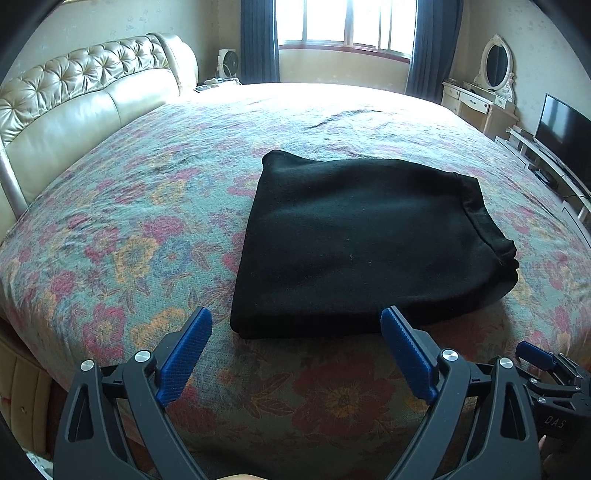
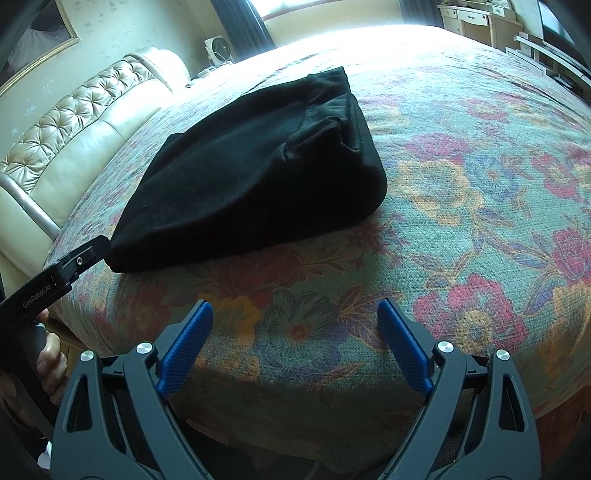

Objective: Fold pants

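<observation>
Black pants (image 1: 354, 240) look soft, limp, light, stacked thick; pinch all layers at 6 o'clock fold edge; left tongs (image 1: 295, 325) and right tongs (image 2: 294, 317) both spread, empty.

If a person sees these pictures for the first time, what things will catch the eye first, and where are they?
The black pants stand out first: a folded dark bundle lying near the front edge of the floral bedspread. Next come the blue-padded fingers of the left gripper and right gripper, both open and holding nothing. The bright window glares behind the bed.
</observation>
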The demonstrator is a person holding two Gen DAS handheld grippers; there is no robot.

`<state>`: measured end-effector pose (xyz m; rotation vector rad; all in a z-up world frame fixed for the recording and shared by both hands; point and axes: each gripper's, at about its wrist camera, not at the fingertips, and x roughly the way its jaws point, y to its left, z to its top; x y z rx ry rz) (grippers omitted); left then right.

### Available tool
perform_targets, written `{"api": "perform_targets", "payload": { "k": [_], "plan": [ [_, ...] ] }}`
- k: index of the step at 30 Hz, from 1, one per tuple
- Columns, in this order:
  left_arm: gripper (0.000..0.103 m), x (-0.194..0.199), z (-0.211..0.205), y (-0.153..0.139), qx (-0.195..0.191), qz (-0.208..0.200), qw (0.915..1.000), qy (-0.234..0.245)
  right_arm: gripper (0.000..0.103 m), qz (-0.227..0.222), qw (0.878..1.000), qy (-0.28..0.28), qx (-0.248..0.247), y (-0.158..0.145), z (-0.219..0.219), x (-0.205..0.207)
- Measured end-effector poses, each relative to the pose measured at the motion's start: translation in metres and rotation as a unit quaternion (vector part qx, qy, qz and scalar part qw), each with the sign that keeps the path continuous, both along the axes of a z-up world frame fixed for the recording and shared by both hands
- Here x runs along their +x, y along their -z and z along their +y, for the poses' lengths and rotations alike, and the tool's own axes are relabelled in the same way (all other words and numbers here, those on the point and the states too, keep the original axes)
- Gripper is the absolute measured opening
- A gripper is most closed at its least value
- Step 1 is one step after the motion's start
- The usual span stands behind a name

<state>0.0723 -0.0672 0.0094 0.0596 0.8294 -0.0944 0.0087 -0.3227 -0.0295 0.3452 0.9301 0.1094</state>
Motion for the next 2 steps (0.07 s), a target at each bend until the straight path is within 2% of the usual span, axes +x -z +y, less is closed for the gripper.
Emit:
{"api": "perform_targets", "payload": {
  "k": [2],
  "plan": [
    [0.092, 0.0008, 0.0024, 0.0011, -0.003, 0.002, 1.0, -0.006, 0.091, 0.0, 1.0, 0.003, 0.002, 0.0, -0.0019, -0.0005]
  ]
}}
